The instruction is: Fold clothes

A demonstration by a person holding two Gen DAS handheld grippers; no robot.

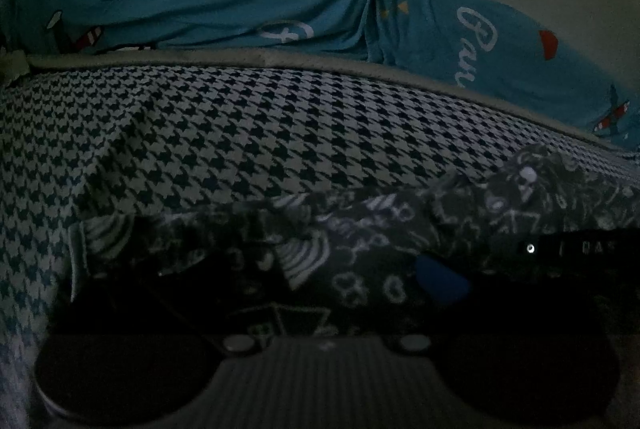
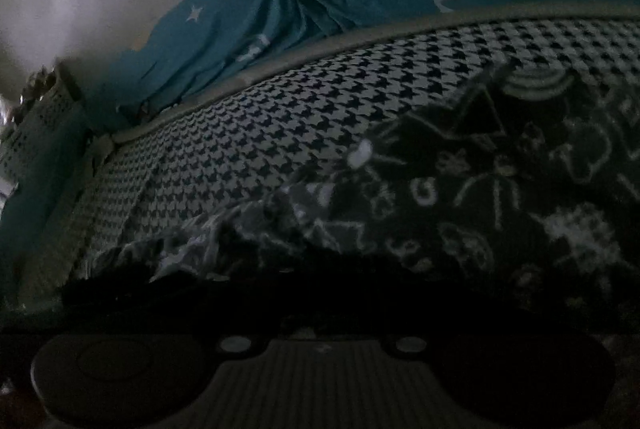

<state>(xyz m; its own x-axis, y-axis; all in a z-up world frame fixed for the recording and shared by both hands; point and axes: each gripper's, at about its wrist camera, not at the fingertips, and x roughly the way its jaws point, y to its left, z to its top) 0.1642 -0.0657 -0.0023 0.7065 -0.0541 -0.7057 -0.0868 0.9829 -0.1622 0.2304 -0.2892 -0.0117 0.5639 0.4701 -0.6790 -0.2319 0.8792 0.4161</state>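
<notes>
Lying on the houndstooth bedcover (image 1: 224, 133), one dark garment (image 1: 360, 253) printed with white doodles, its long axis running roughly left to right across the left wrist view and parallel to the grey piped edge (image 1: 280, 63) of the bed. Bunching into crumpled folds along its near left edge in the right wrist view (image 2: 224, 237), spreading flatter toward the right. Showing one small white button (image 2: 362, 152) near a fold; possibly a shirt, though dim light is making that hard to confirm.

Hovering low over the near hem, left gripper (image 1: 320, 309), fingers lost in shadow against the cloth; cannot tell whether clamping or spread. Sitting at the crumpled edge, right gripper (image 2: 320, 305), jaws closed tight, with the tips too dark to see whether fabric is pinched between them.

Hanging behind the bed, one teal printed sheet (image 1: 208, 1) with white stars and cursive lettering. Standing at far left in the right wrist view, one pale perforated basket (image 2: 44, 109).
</notes>
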